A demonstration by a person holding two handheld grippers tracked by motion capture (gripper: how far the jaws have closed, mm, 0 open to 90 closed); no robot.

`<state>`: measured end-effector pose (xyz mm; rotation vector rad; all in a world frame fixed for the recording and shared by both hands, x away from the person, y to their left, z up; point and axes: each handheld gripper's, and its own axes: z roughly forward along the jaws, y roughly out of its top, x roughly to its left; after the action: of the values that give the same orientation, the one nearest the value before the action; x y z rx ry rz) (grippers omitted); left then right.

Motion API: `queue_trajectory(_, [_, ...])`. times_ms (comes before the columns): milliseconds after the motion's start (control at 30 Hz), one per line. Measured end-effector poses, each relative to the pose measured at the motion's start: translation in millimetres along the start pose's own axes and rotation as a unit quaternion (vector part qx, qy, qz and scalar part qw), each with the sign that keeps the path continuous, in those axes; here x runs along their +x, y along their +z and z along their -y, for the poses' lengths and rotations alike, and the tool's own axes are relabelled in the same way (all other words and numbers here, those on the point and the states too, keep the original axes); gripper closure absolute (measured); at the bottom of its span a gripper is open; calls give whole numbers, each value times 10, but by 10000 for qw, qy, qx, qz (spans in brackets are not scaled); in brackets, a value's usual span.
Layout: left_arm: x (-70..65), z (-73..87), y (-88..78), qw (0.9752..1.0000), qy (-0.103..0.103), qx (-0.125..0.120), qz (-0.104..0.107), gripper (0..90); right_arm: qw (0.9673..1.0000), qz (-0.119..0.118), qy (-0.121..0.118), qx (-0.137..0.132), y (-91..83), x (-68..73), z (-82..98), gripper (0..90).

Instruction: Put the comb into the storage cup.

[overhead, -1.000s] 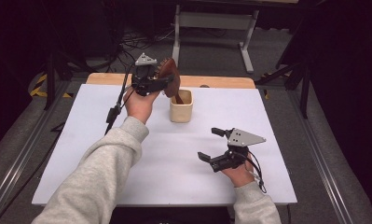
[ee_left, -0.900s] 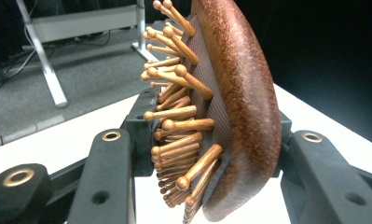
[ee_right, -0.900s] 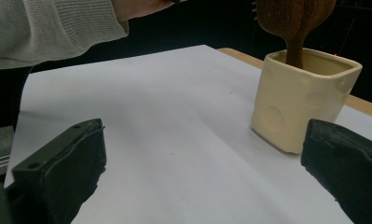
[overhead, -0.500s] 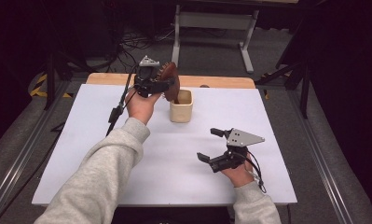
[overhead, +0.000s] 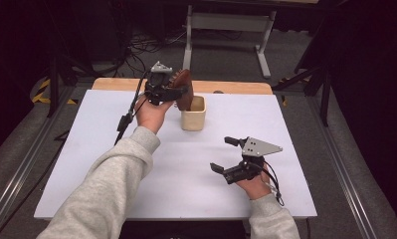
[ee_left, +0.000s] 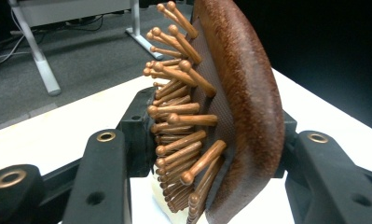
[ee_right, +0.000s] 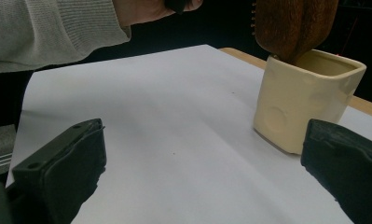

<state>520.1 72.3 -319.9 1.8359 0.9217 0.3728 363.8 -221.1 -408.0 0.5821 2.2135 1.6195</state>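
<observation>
Wooden hairbrush (overhead: 184, 89), brown, peg bristles: upright, handle end down inside cream square cup (overhead: 194, 113), head between the jaws of left gripper (overhead: 172, 92). Jaws just easing apart around the brush head; in the left gripper view a narrow gap on both sides, so grip judged released or nearly so. Brush lower in the cup than a second ago, leaning on the rim. Placement judged all but complete; withdrawal of the left gripper pending. Right gripper (overhead: 230, 155): jaws wide apart, holding nothing, resting near the front of white table (overhead: 86, 164), well apart from the cup.
</observation>
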Motion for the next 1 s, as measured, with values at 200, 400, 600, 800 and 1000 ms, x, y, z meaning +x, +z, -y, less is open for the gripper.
queue_trajectory(200, [8,27,2,9998,113,-149,26,450,10000,-2,1,-19,-1,2,-2,6])
queue_trajectory(400, [24,28,-43,9978,389,-532,-90,87,10000,0,-8,-45,-8,2,-5,6])
queue_trajectory(600, [31,9,-179,9962,616,-474,-384,2,10000,27,6,-46,-12,-3,-4,6])
queue_trajectory(800, [36,5,-355,9930,938,-583,-409,2,10000,23,9,-39,-4,-19,-8,6])
queue_trajectory(1000, [58,19,-611,9910,987,-834,-341,2,9998,25,17,-186,-15,-69,-44,10])
